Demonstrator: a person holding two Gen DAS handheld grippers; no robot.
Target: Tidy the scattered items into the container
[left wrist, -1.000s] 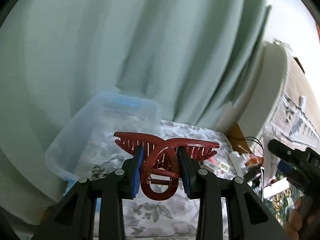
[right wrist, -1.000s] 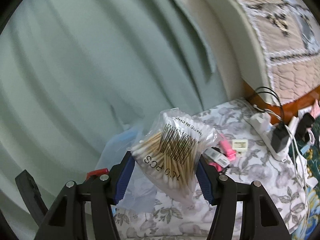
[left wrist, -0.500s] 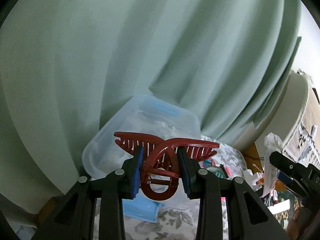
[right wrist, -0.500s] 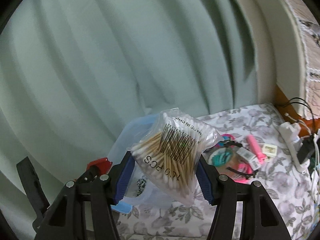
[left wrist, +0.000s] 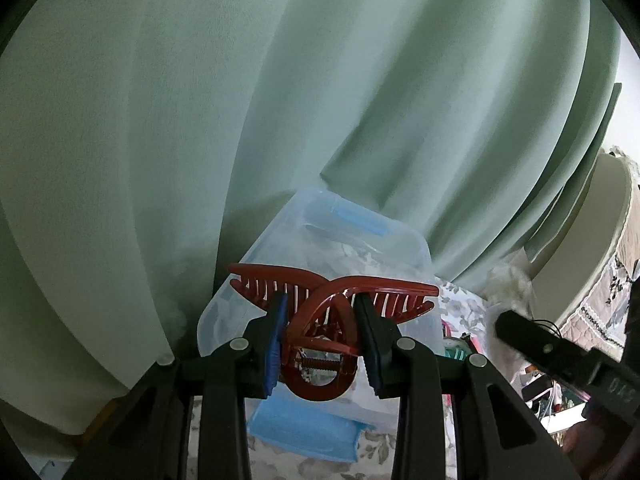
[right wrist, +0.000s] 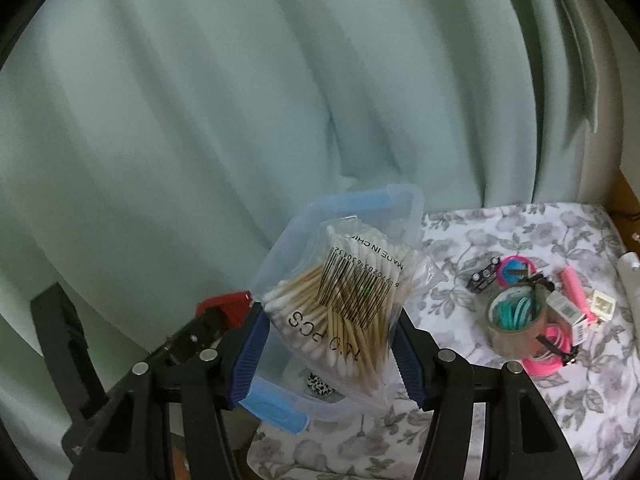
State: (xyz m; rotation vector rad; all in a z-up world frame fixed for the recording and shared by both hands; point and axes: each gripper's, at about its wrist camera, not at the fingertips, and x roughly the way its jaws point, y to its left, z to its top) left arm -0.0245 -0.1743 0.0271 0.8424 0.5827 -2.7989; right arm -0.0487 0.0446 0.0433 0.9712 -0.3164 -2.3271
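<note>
My left gripper (left wrist: 322,344) is shut on a dark red hair claw clip (left wrist: 328,320) and holds it in front of a clear plastic container (left wrist: 404,248) with blue latches. My right gripper (right wrist: 328,340) is shut on a bag of cotton swabs (right wrist: 348,296) and holds it over the same container (right wrist: 288,240). The red clip (right wrist: 224,304) and the left gripper show at the left in the right wrist view. The right gripper's finger (left wrist: 552,348) and the blurred bag (left wrist: 508,284) show at the right in the left wrist view.
The container stands on a floral cloth (right wrist: 500,232) against a green curtain (right wrist: 280,80). To its right lie a tape roll (right wrist: 516,320), pink and teal hair ties (right wrist: 516,272), a pink tube (right wrist: 574,288) and a small white box (right wrist: 602,306). A spotted item (right wrist: 318,384) lies inside the container.
Both grippers have swung left toward the container with their loads. The container now sits centred and closer in both views. The power strip and bed have slid out of the right wrist view.
</note>
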